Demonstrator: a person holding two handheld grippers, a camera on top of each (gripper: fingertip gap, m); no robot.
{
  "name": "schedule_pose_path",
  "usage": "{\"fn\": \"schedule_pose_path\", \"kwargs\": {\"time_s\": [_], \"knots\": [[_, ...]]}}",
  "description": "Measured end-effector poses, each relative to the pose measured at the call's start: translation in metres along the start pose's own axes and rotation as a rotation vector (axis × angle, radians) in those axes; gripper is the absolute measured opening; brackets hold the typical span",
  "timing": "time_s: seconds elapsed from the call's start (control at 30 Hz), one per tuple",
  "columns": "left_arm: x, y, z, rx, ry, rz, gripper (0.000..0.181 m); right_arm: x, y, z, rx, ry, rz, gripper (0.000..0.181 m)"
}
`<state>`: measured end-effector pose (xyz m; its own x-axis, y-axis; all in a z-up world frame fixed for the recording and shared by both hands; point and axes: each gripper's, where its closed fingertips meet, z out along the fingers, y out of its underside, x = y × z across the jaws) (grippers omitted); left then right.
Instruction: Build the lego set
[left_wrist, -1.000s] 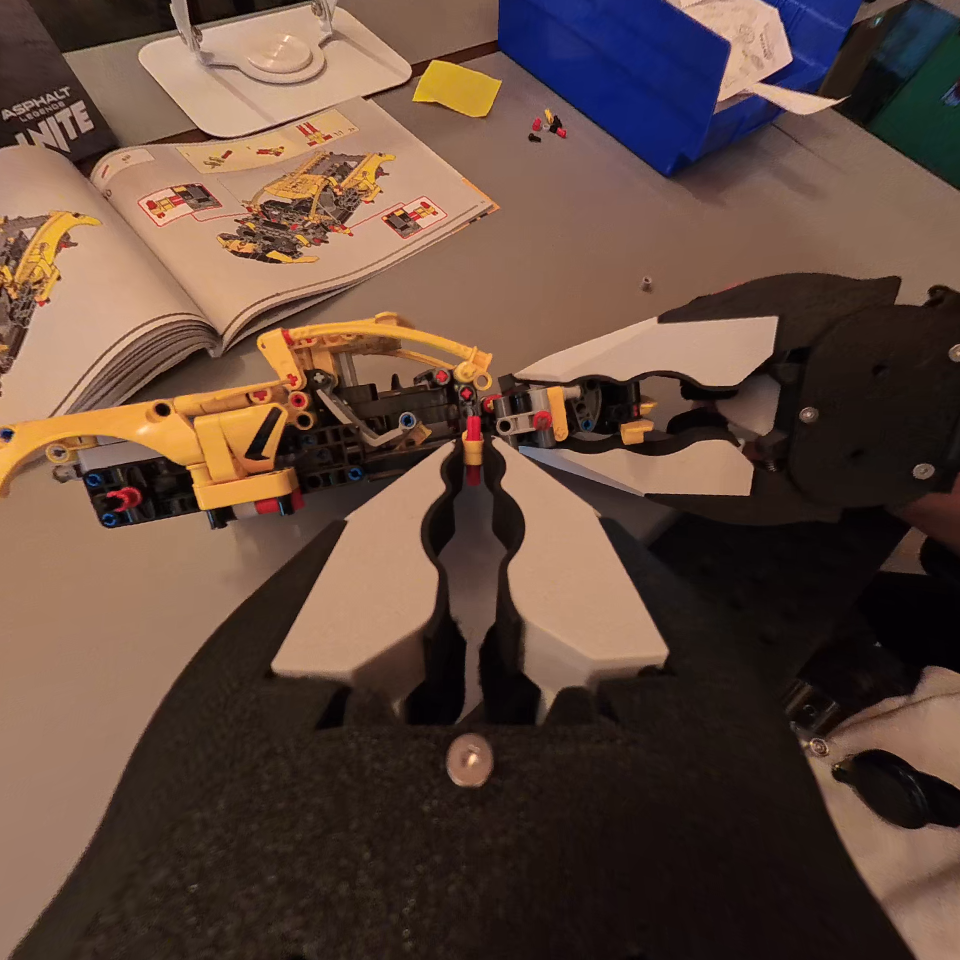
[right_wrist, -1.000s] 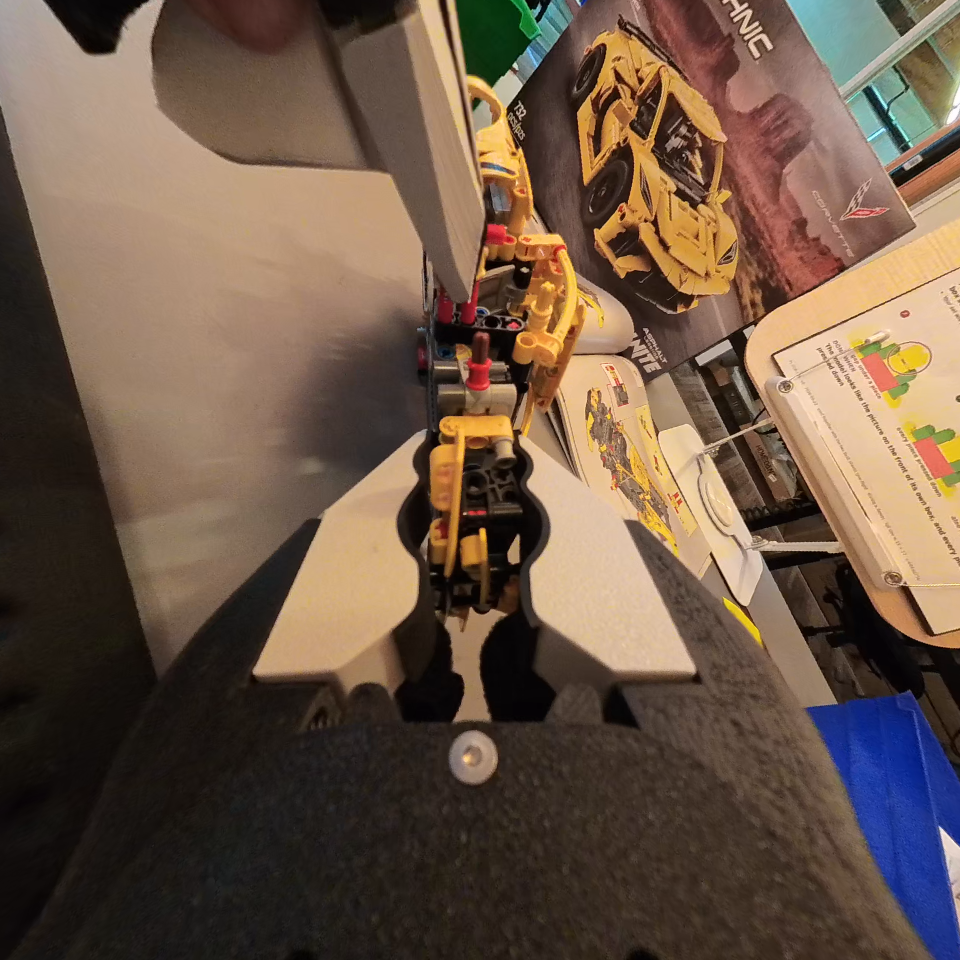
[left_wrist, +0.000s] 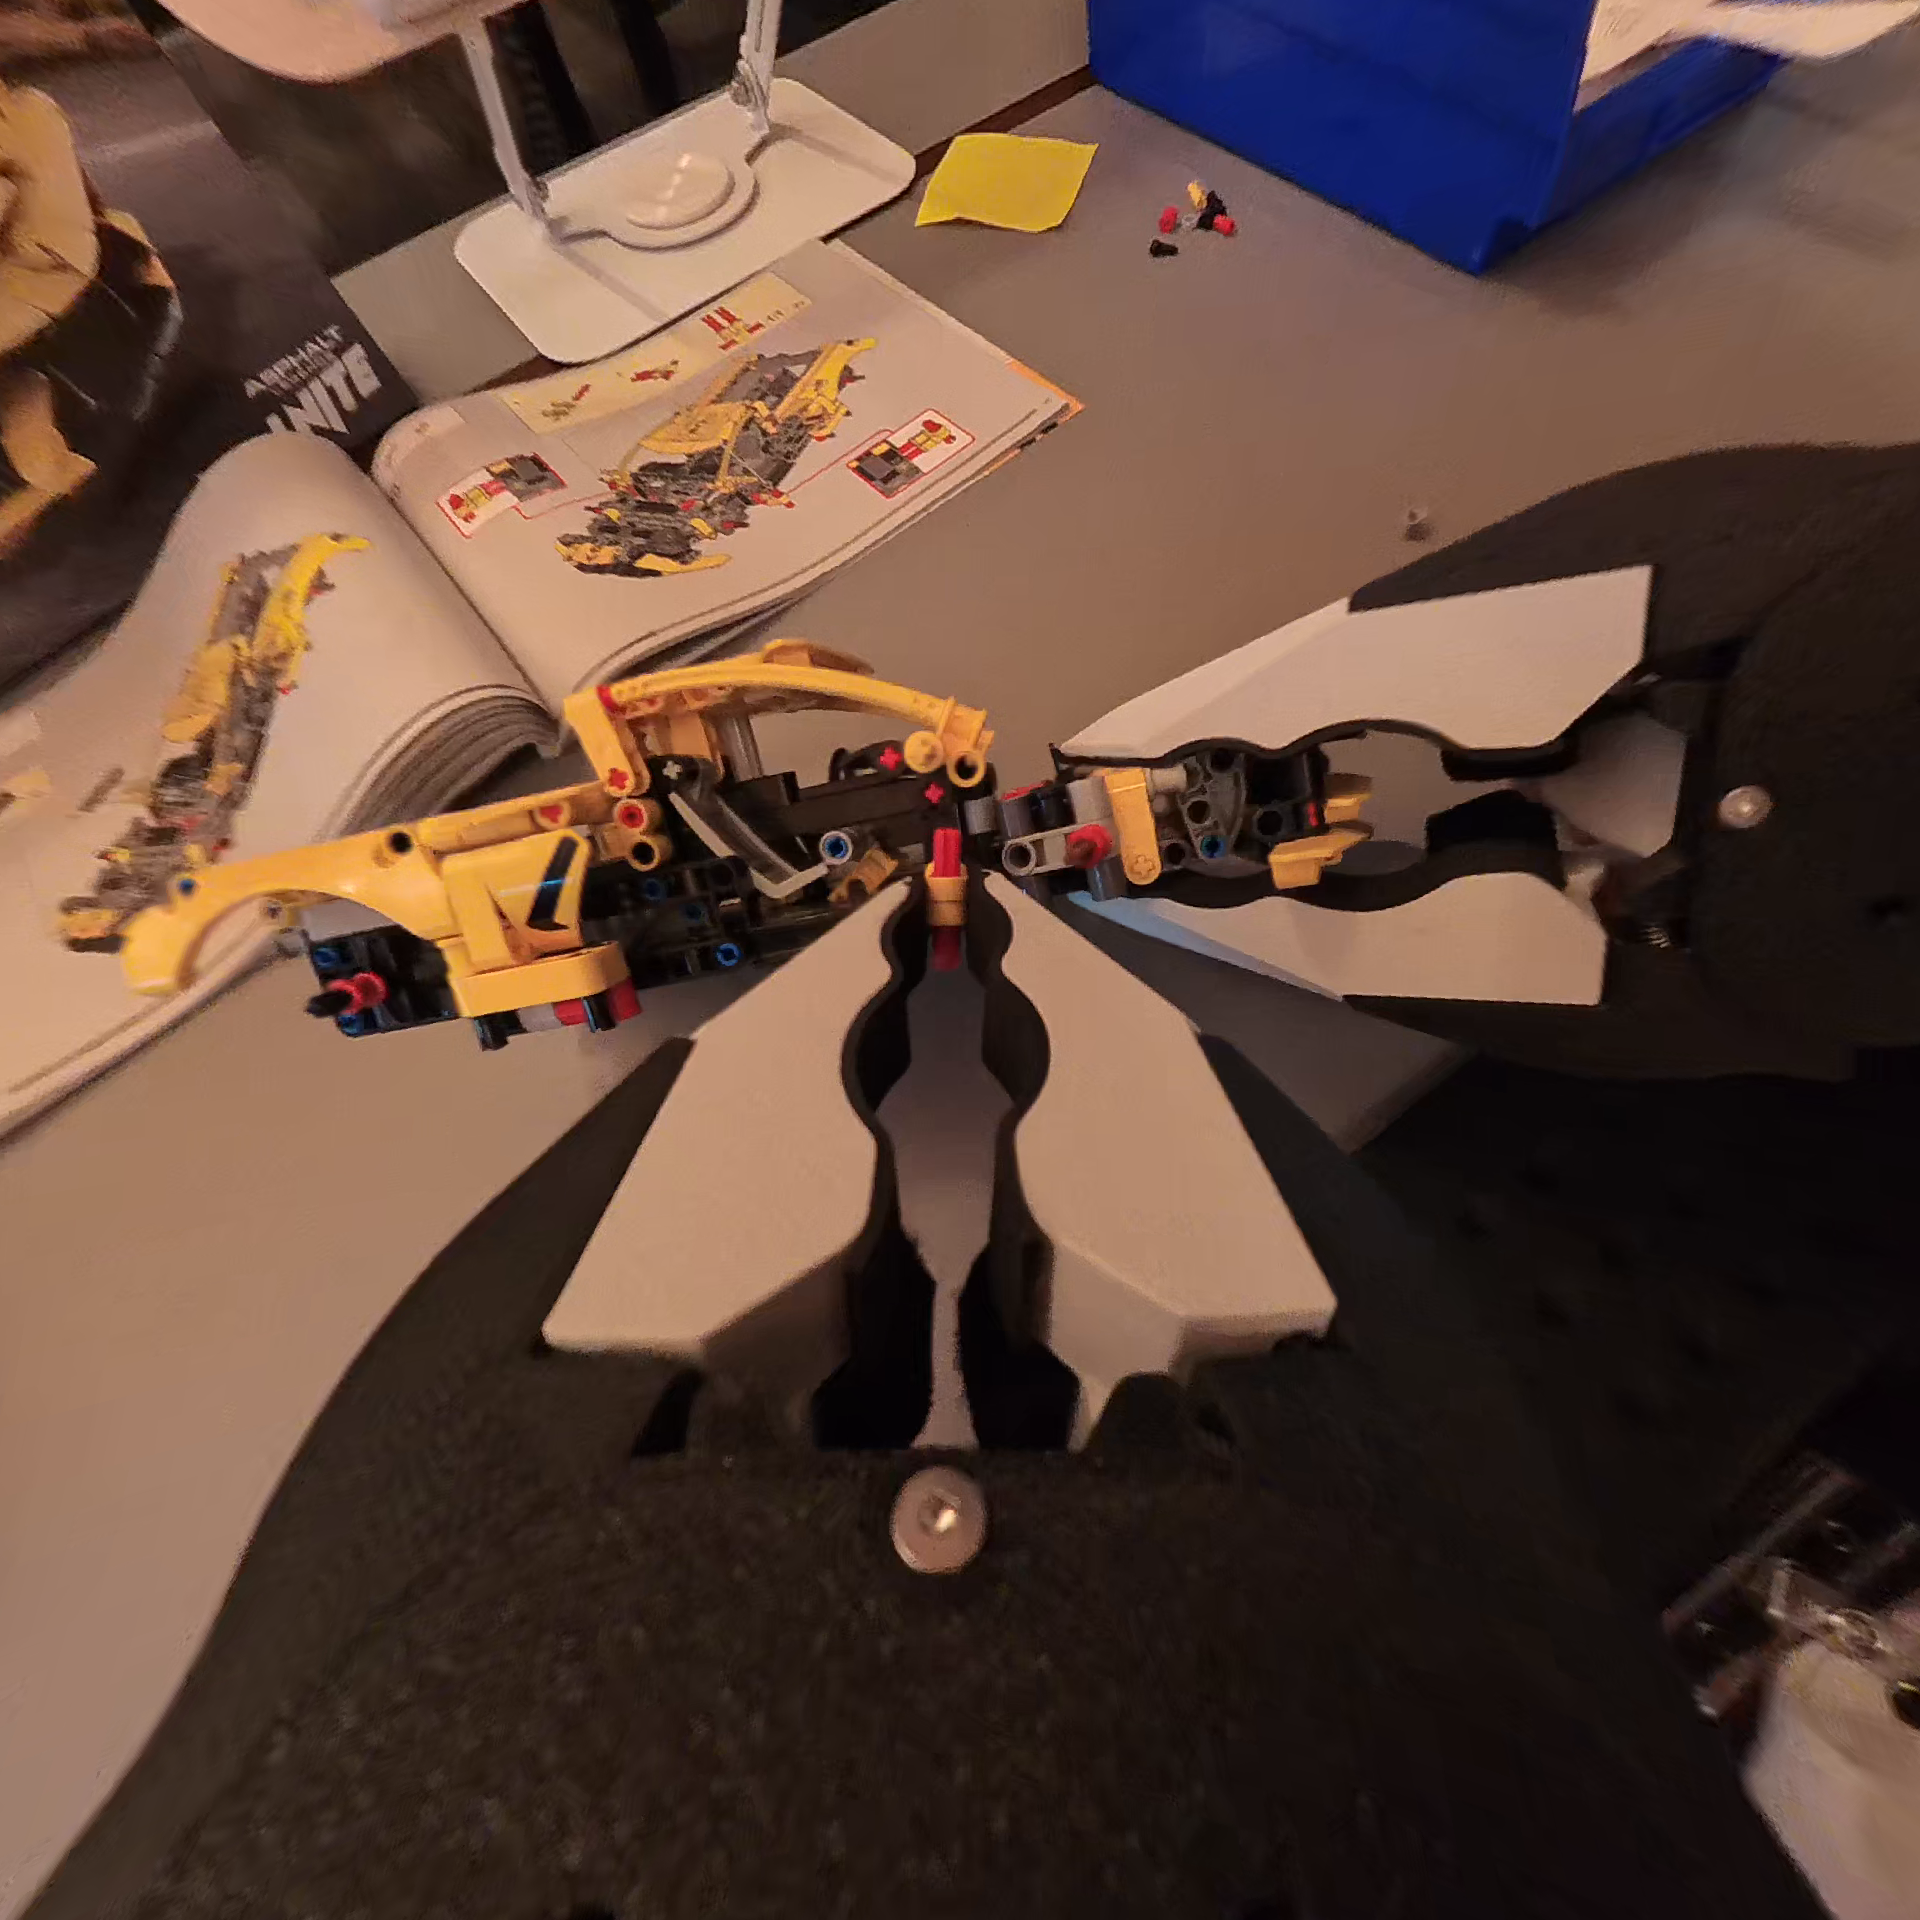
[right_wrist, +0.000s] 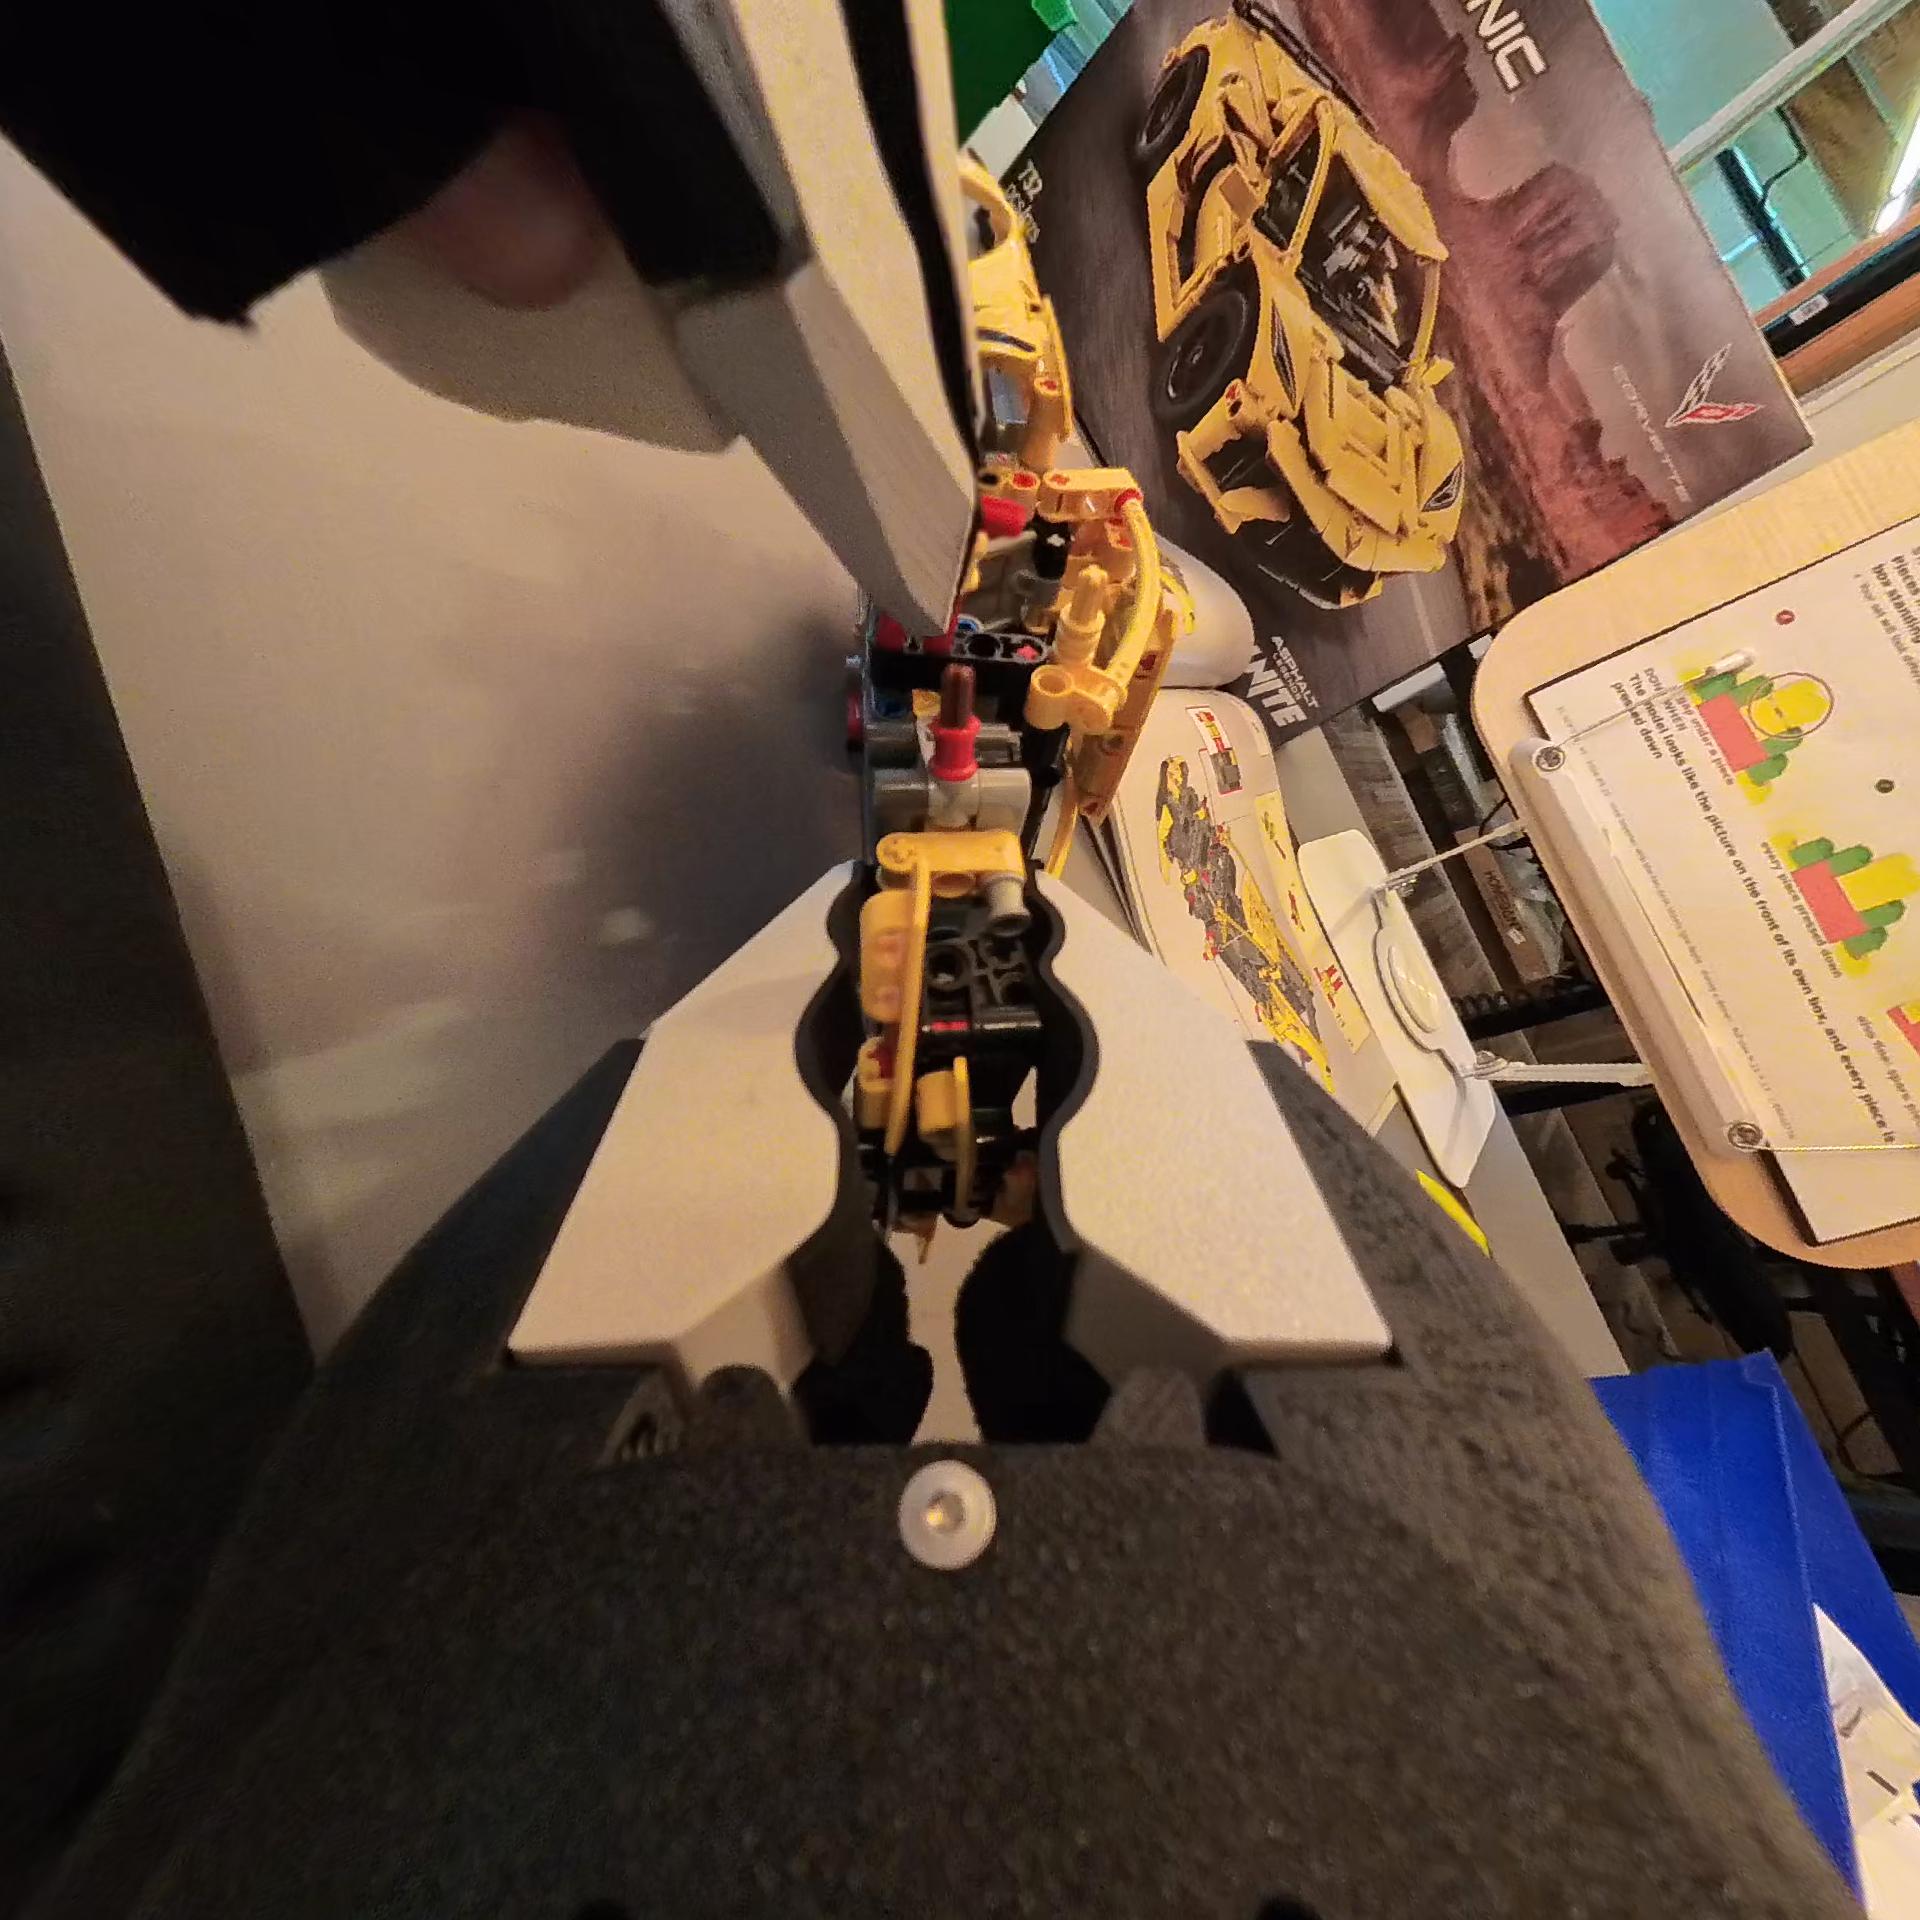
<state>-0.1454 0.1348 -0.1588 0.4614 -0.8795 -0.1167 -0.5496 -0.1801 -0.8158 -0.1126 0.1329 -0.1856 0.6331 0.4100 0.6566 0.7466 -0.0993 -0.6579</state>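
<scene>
Your right gripper (left_wrist: 1049, 821) clamps one end of the yellow-and-black lego car chassis (left_wrist: 644, 862), holding it above the grey table (left_wrist: 1247, 436). Your left gripper (left_wrist: 945, 894) pinches a small yellow-and-red pin piece (left_wrist: 945, 883) against the chassis's middle. The open instruction booklet (left_wrist: 644, 468) and printed set box (right_wrist: 1403, 312) lie behind; their lettering stays unquoted.

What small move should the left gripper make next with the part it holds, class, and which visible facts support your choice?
Probably press the small yellow-and-red pin piece a little further forward into the car chassis. The left gripper is shut on that piece, whose red tip already meets the black frame, and the right gripper clamps the chassis end, bracing it. How deep it must seat cannot be told.
</scene>
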Motion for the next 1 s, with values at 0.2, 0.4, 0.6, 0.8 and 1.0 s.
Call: {"fn": "schedule_pose_path", "kwargs": {"time_s": [0.2,0.4,0.6,0.8,1.0], "knots": [[-0.0013,-0.0011,0.0012,0.044,0.171,-0.21,0.007,0.0006,0.0008,-0.0001,-0.005,-0.001,0.01,0.026],[-0.0015,0.0018,0.0021,0.026,0.046,-0.043,0.007,0.0003,0.0003,0.0008,-0.009,0.009,-0.006,0.025],[-0.0021,-0.0001,0.0055,0.023,0.115,-0.238,0.007,0.0023,0.0024,0.0008,-0.022,0.026,-0.018,0.025],[-0.0017,0.0017,0.0057,-0.097,0.148,-0.141,0.007,0.0018,0.0021,0.0007,-0.025,0.027,-0.019,0.025],[0.0006,0.0046,0.0056,-0.085,0.114,-0.025,0.007,0.0011,0.0028,0.0006,-0.023,0.021,-0.014,0.025]]}}
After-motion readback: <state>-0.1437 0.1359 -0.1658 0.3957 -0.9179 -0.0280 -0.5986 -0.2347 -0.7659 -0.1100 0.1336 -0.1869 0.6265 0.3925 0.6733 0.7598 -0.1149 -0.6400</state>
